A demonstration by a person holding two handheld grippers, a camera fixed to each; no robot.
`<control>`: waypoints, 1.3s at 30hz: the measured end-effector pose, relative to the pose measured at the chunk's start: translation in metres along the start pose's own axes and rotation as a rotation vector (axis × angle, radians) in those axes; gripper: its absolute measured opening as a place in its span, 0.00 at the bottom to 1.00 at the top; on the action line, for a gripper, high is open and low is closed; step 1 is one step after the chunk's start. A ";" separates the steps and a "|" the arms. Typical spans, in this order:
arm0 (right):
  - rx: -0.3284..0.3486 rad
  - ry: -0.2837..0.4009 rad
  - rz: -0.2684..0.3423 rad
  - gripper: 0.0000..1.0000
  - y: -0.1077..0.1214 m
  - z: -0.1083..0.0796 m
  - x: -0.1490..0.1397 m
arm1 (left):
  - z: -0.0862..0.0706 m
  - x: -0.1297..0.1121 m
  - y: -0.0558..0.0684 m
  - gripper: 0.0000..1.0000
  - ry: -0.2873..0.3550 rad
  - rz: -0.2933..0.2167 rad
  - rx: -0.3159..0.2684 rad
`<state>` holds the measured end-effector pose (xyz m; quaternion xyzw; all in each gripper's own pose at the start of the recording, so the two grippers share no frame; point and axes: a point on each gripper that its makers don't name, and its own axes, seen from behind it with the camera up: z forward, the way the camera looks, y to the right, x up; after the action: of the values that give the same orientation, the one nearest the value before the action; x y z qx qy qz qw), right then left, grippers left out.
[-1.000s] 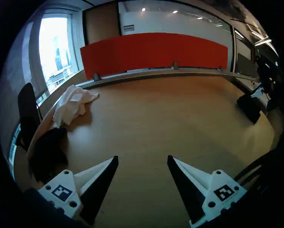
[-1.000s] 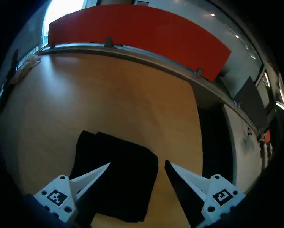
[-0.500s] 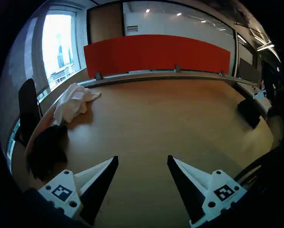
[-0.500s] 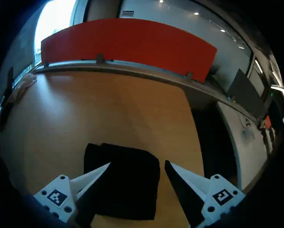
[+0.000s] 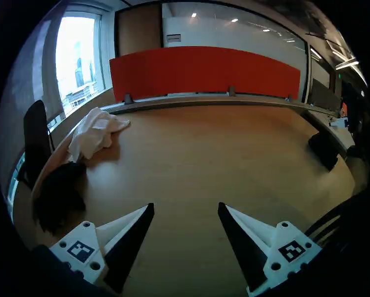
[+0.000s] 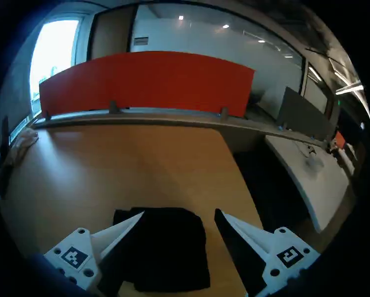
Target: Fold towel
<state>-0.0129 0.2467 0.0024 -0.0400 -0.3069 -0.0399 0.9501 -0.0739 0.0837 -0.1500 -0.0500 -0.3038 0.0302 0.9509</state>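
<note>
Two grippers hang over a long wooden counter (image 6: 135, 163), and neither is carrying anything. The right gripper (image 6: 179, 214) has its jaws spread wide, with the black towel (image 6: 170, 252) lying flat on the counter just below and between them. We see no finger pressing on it. We judge the jaws are released because the towel already looks folded: it is a compact dark rectangle with neat, squared edges.

The towel sits near the counter's right-hand edge in the right gripper view, well apart from the rest of the laundry. That probably keeps finished work clear of what waits. It looks close to square. As far as we can tell, its slightly longer side runs along the gripper's line of sight toward the red partition (image 6: 145, 84), with one straight edge facing that way.

The left gripper (image 5: 185, 204) also has its jaws apart, over bare counter. At the far left lie a crumpled white cloth (image 5: 93, 133) and, nearer, a dark heap (image 5: 61, 195). We take these as likely next pieces.
</note>
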 end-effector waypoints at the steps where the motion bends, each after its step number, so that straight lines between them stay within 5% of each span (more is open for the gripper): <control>1: -0.003 0.007 0.011 1.00 0.000 -0.001 0.000 | 0.000 0.000 0.000 0.96 0.000 0.001 -0.001; 17: -0.120 0.107 0.029 1.00 0.017 -0.012 0.015 | 0.003 0.007 0.001 0.96 0.003 0.010 -0.007; 39: -0.122 0.433 0.084 1.00 0.000 -0.063 0.100 | 0.005 0.016 0.007 0.96 0.017 0.015 -0.019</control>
<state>0.1044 0.2356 0.0102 -0.1005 -0.0910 -0.0264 0.9904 -0.0645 0.0927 -0.1375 -0.0616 -0.2954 0.0339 0.9528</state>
